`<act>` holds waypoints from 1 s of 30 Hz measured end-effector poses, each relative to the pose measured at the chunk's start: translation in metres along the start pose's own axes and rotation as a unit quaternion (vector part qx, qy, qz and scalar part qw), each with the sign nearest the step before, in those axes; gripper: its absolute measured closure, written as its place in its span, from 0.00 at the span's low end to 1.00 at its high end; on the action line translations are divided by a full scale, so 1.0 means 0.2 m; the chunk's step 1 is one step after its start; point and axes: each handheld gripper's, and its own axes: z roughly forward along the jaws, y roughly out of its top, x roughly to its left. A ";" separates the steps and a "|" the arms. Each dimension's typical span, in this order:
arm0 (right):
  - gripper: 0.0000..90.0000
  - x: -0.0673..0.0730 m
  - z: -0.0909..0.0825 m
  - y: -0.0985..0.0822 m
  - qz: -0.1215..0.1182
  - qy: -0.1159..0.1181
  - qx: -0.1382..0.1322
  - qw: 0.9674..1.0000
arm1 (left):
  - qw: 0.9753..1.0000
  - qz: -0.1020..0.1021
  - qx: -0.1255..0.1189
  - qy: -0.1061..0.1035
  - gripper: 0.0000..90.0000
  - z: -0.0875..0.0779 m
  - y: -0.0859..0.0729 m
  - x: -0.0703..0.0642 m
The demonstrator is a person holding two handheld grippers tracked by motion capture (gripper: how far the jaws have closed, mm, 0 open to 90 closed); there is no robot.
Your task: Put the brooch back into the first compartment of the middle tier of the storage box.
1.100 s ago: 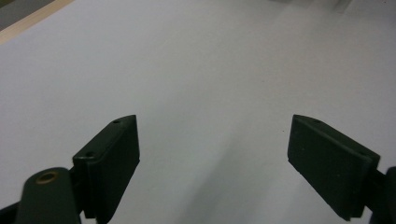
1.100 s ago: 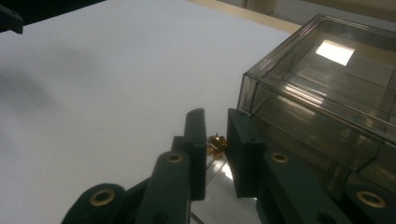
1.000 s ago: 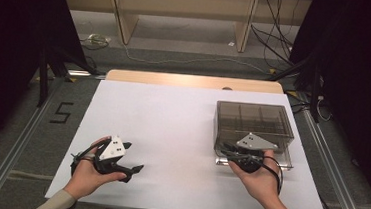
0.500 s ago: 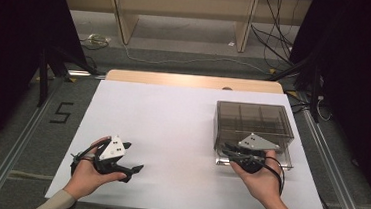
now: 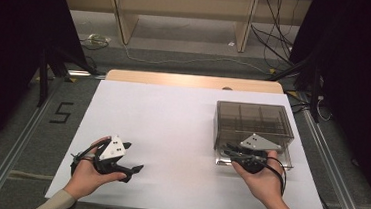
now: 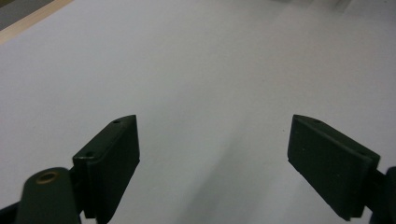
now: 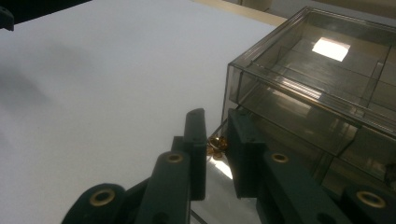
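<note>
We keep the right gripper (image 7: 217, 135), jaws nearly clenched on nothing, level at the box (image 5: 253, 125) drawer's near-left corner; left gripper (image 6: 215, 154) released, idle.

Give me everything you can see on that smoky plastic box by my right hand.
The box is smoke-tinted clear plastic, rectangular, with a compartment grid inside, standing flat on the white table at its right side. A clear drawer or tray sticks out at its near side; small brass-coloured bits lie there. The right tongs, nearly closed, sit at its near-left corner; contact is unclear.
</note>
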 end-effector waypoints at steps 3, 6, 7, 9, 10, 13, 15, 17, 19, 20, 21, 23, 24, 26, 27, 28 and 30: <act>0.88 0.00 0.00 0.00 0.001 -0.001 0.002 1.000 | 1.000 0.000 0.000 0.000 0.19 0.00 0.00 0.00; 0.88 -0.01 0.00 -0.01 0.002 -0.002 0.002 1.000 | 1.000 0.000 0.000 0.000 0.19 0.00 0.00 0.00; 0.88 -0.01 0.00 -0.01 0.002 -0.003 0.002 1.000 | 1.000 0.000 -0.001 0.000 0.19 0.00 0.00 0.00; 0.88 -0.01 0.00 -0.01 0.001 -0.003 0.002 1.000 | 1.000 0.000 0.000 0.000 0.19 0.00 0.00 0.00; 0.88 -0.01 0.00 -0.01 0.002 -0.003 0.002 1.000 | 1.000 0.000 0.000 0.000 0.19 0.00 0.00 0.00; 0.88 -0.01 -0.01 -0.01 0.002 -0.003 0.003 1.000 | 1.000 0.000 0.000 0.000 0.19 0.00 0.00 0.00; 0.88 -0.02 -0.01 -0.01 0.003 -0.003 0.005 1.000 | 1.000 0.000 0.001 0.000 0.19 0.00 0.00 0.00; 0.88 -0.02 -0.01 -0.01 0.004 -0.003 0.005 1.000 | 1.000 0.000 0.000 0.000 0.19 0.00 0.00 0.00; 0.88 -0.02 -0.01 -0.01 0.005 -0.003 0.006 1.000 | 1.000 0.000 0.001 0.000 0.19 0.00 0.00 0.00; 0.88 -0.02 0.00 -0.01 0.005 -0.004 0.007 1.000 | 1.000 0.000 0.001 0.000 0.19 0.00 0.00 0.00; 0.88 -0.02 0.00 -0.01 0.006 -0.004 0.007 1.000 | 1.000 0.000 0.001 0.000 0.19 0.00 0.00 0.00; 0.88 -0.02 0.00 -0.01 0.005 -0.005 0.008 1.000 | 1.000 0.000 0.000 0.000 0.19 0.00 0.00 0.00; 0.88 -0.02 0.00 -0.01 0.006 -0.004 0.008 1.000 | 1.000 0.000 0.000 0.000 0.19 0.00 0.00 0.00; 0.88 -0.03 0.00 -0.01 0.007 -0.004 0.010 1.000 | 1.000 0.000 0.000 0.000 0.19 0.00 0.00 0.00; 0.88 -0.03 0.00 -0.01 0.008 -0.004 0.010 1.000 | 1.000 0.000 0.000 0.000 0.19 0.00 0.00 0.00; 0.88 -0.03 0.00 -0.02 0.008 -0.004 0.012 1.000 | 1.000 0.000 0.000 0.000 0.19 0.00 0.00 0.00; 0.88 -0.03 0.00 -0.02 0.008 -0.004 0.011 1.000 | 1.000 0.000 0.000 0.000 0.19 0.00 0.00 0.00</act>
